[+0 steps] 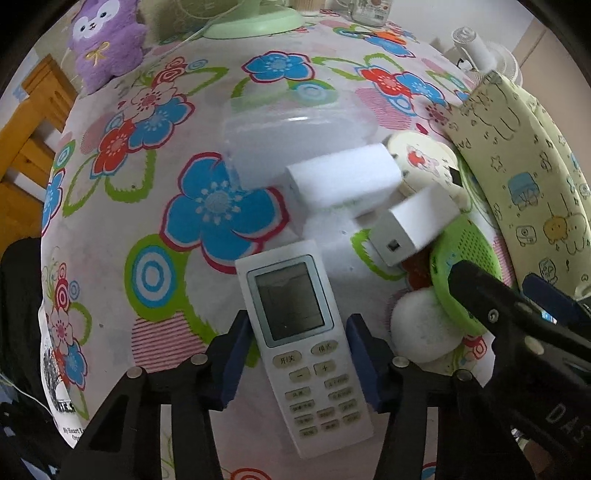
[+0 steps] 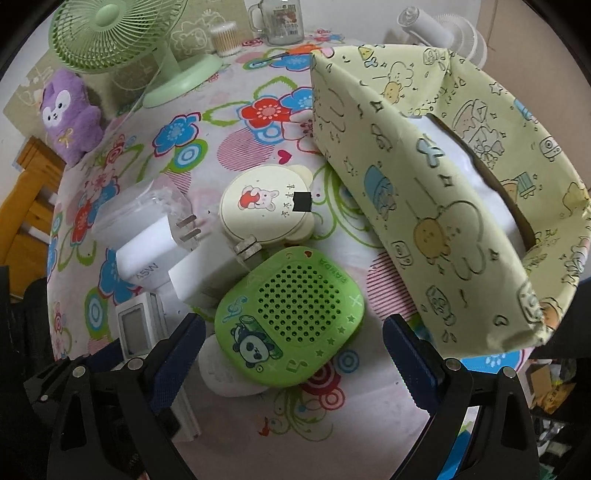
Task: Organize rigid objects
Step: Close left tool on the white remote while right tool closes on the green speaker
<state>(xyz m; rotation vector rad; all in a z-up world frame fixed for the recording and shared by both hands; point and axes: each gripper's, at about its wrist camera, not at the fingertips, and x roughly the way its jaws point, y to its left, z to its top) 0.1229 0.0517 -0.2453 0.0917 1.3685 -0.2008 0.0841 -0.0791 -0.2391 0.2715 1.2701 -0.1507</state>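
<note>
A white remote control (image 1: 301,343) lies on the flowered tablecloth between the open fingers of my left gripper (image 1: 297,360); the pads stand close beside it, not clearly touching. Beyond it lie two white chargers (image 1: 341,181) (image 1: 415,225), a round cream mirror (image 1: 421,162) and a green panda speaker (image 1: 469,254). My right gripper (image 2: 293,354) is open around the near part of the green speaker (image 2: 291,317). The chargers (image 2: 147,251) (image 2: 207,277), the mirror (image 2: 264,206) and the remote (image 2: 138,326) show in the right wrist view. The right gripper also shows in the left wrist view (image 1: 517,314).
A yellow patterned fabric box (image 2: 443,206) stands at the right, with something white inside. A green fan (image 2: 122,40), a purple plush (image 2: 70,114), a glass mug (image 2: 280,22) and a jar of cotton swabs (image 2: 223,37) stand at the back. A white round object (image 1: 424,328) lies under the speaker.
</note>
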